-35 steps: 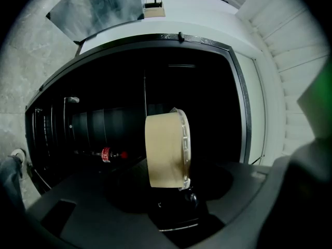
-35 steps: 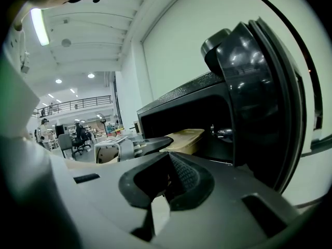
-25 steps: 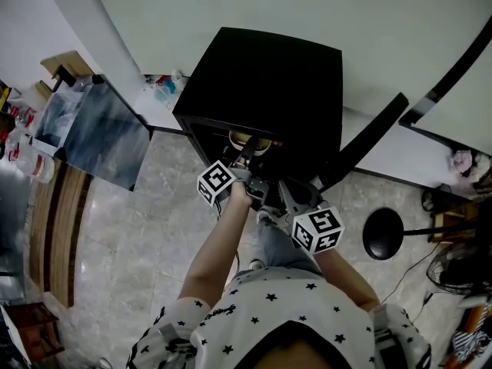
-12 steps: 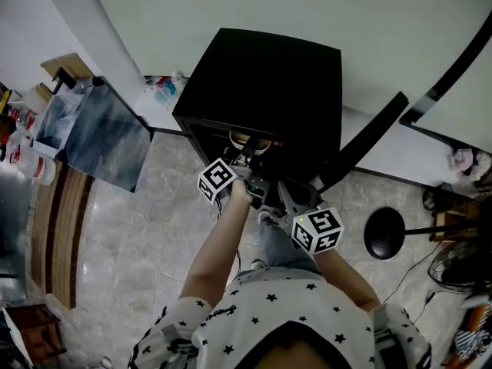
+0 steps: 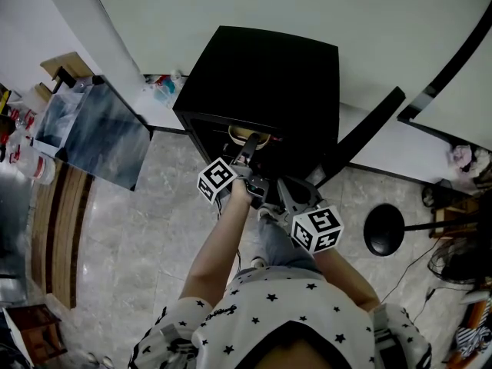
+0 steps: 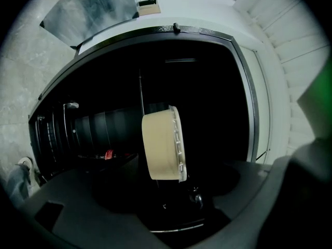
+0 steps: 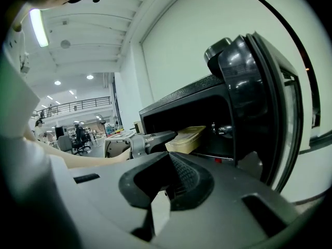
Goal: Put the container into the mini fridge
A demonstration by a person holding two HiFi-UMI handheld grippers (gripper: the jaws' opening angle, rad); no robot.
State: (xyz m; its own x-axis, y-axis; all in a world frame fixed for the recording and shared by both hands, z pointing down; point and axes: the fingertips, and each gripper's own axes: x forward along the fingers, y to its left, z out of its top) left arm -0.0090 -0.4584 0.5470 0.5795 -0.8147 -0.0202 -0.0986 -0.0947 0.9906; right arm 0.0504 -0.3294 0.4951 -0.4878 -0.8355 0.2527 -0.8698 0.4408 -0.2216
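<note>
The black mini fridge (image 5: 269, 75) stands against the wall with its door (image 5: 361, 137) swung open to the right. A beige container with a clear lid (image 5: 247, 137) rests just inside the opening. My left gripper (image 5: 247, 152) reaches into the fridge mouth right behind it, and its jaws are opening. In the left gripper view the container (image 6: 163, 143) stands ahead of the jaws with no pad pressed on it. My right gripper (image 5: 283, 192) hangs in front of the fridge, near the door (image 7: 254, 97); its view shows the container (image 7: 187, 138) and the left gripper (image 7: 150, 139) at the opening.
A grey reflective panel (image 5: 96, 133) leans by the wall at the left, with bottles (image 5: 163, 89) on the floor beside the fridge. A black round stand base (image 5: 383, 231) sits at the right. Something small and red (image 6: 109, 154) lies deep inside the fridge.
Hardly anything has moved. The left gripper stays at the fridge mouth behind the container, and the right gripper holds its place.
</note>
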